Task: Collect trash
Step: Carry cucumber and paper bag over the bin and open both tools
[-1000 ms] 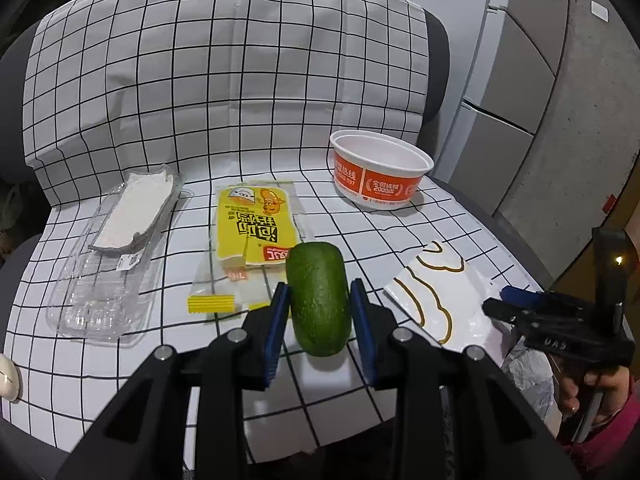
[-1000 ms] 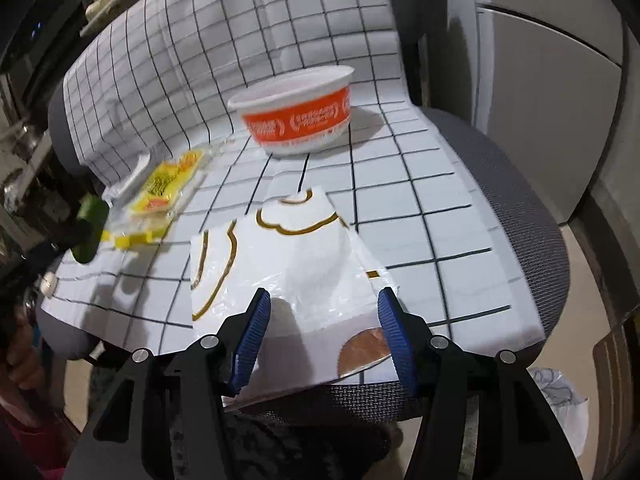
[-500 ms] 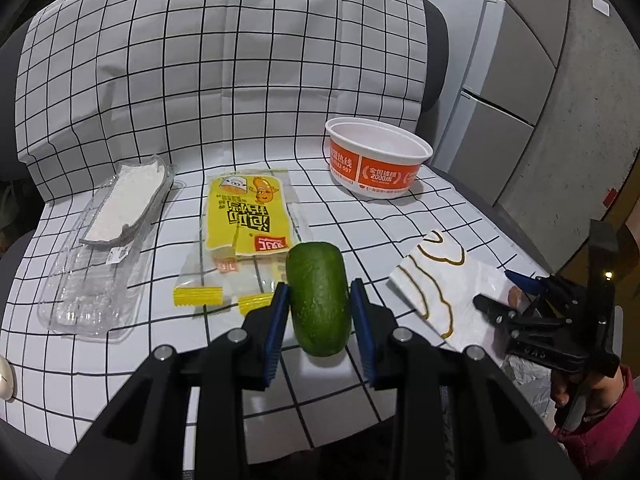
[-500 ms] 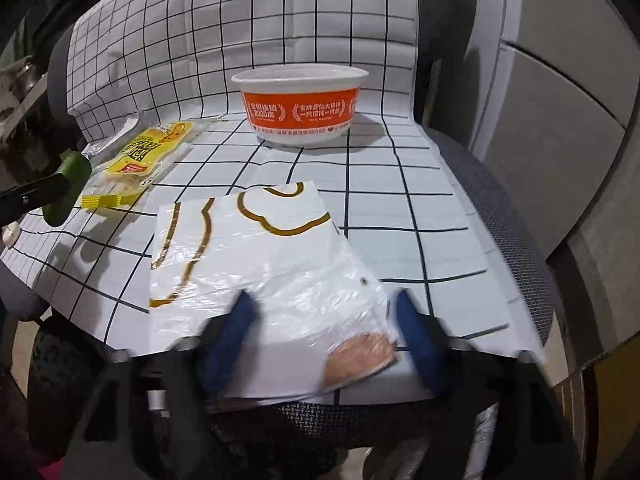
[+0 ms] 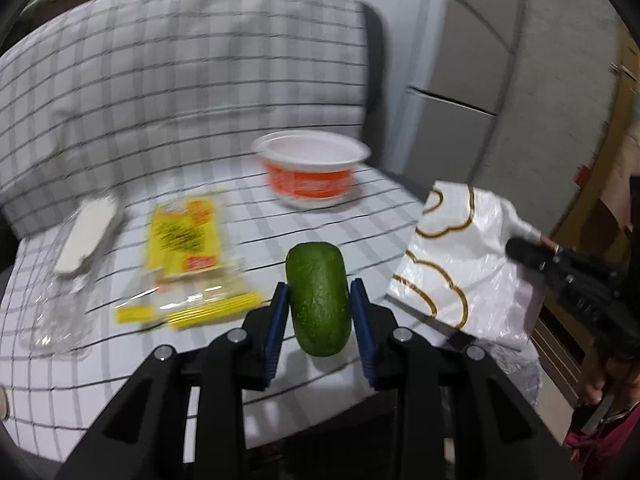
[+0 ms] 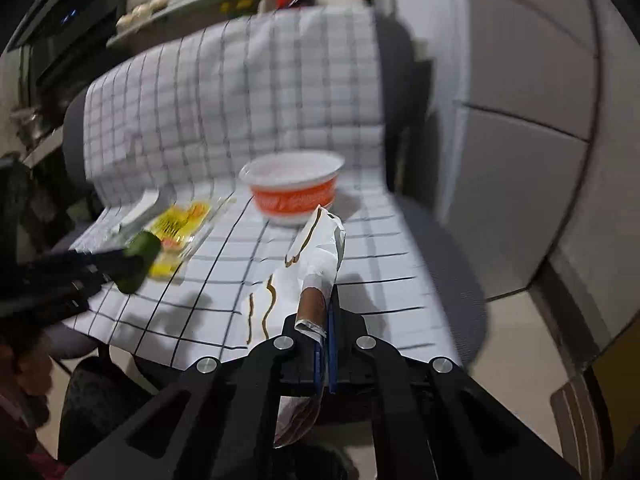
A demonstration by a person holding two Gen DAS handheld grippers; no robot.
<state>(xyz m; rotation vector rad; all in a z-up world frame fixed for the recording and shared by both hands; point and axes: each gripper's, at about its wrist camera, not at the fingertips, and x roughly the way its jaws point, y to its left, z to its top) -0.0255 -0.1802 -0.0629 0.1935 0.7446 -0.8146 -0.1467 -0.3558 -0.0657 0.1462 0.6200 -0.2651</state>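
My left gripper is shut on a green avocado and holds it above the checked cloth on the chair seat. The avocado also shows in the right wrist view. My right gripper is shut on the edge of a white plastic bag with gold outlines and has lifted it off the seat. The bag shows at the right in the left wrist view, hanging from the right gripper.
An orange and white instant-noodle bowl stands at the back of the seat. A yellow snack wrapper and a clear plastic tray lie to the left. Grey cabinets stand to the right.
My right gripper closed on the white bag's edge and lifted it off the seat. My left gripper still holds the avocado and has shifted a little; both views are blurred by motion.
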